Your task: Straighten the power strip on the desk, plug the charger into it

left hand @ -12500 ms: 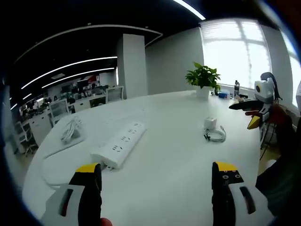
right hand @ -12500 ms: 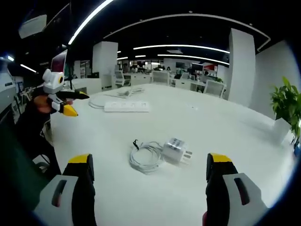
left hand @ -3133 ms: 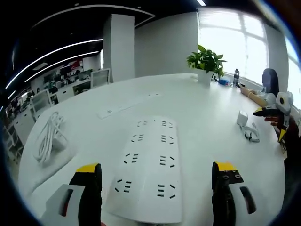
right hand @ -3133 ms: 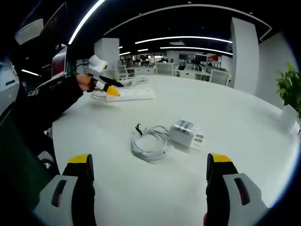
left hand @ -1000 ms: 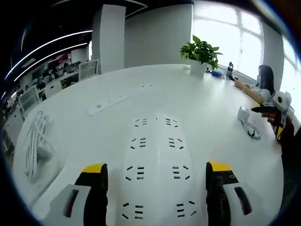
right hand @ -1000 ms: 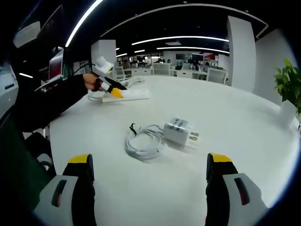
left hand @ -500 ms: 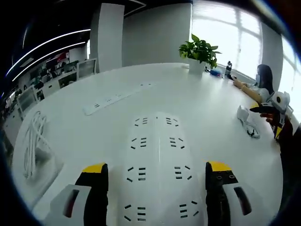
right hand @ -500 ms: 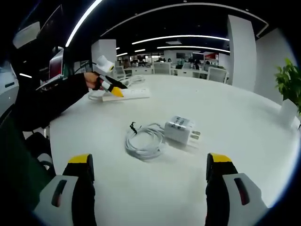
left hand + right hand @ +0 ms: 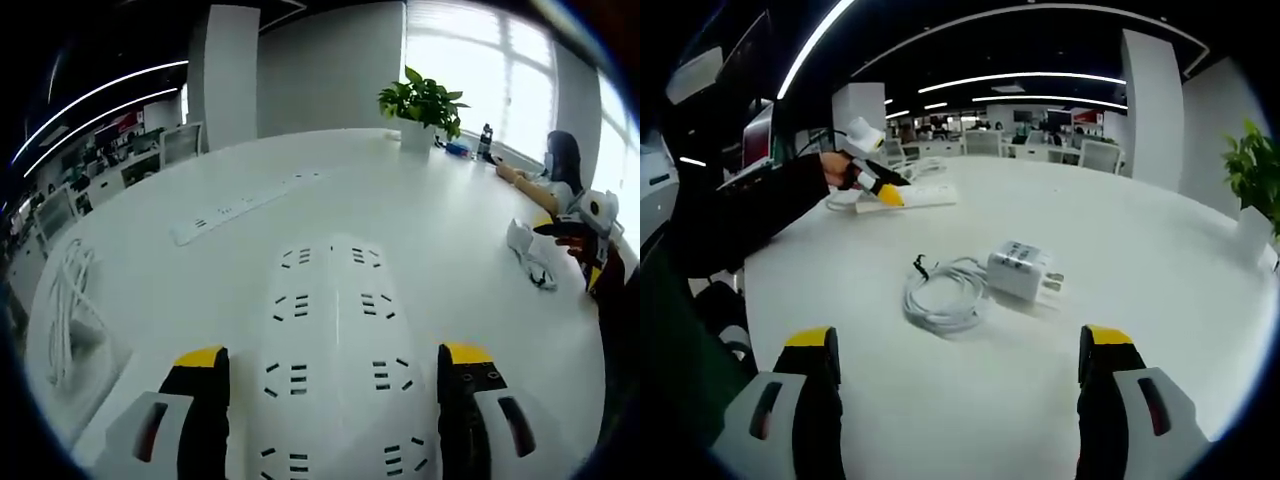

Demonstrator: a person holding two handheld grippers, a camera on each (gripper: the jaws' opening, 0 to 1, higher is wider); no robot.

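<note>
A white power strip (image 9: pixel 335 330) lies lengthwise on the white desk (image 9: pixel 440 210), between the jaws of my left gripper (image 9: pixel 333 357). Those jaws press its two long sides, so the gripper is shut on it. In the right gripper view, that left gripper (image 9: pixel 880 190) sits at the near end of the power strip (image 9: pixel 925 198). The white charger (image 9: pixel 1023 270) lies flat with its prongs to the right, beside its coiled white cable (image 9: pixel 940 297). My right gripper (image 9: pixel 955 350) hovers open in front of the charger, with nothing between its fingers. The same charger (image 9: pixel 522 243) appears at the far right of the left gripper view.
The strip's own coiled cord (image 9: pixel 72 300) lies to the left. A flush row of desk sockets (image 9: pixel 240 203) runs further back. A potted plant (image 9: pixel 420 100) and a bottle (image 9: pixel 487 140) stand at the far edge. A seated person (image 9: pixel 555 165) is at the right.
The left gripper came up to the power strip and its jaws narrowed onto its sides. Over the last second the strip stays between them. The right gripper stays open in front of the charger.
</note>
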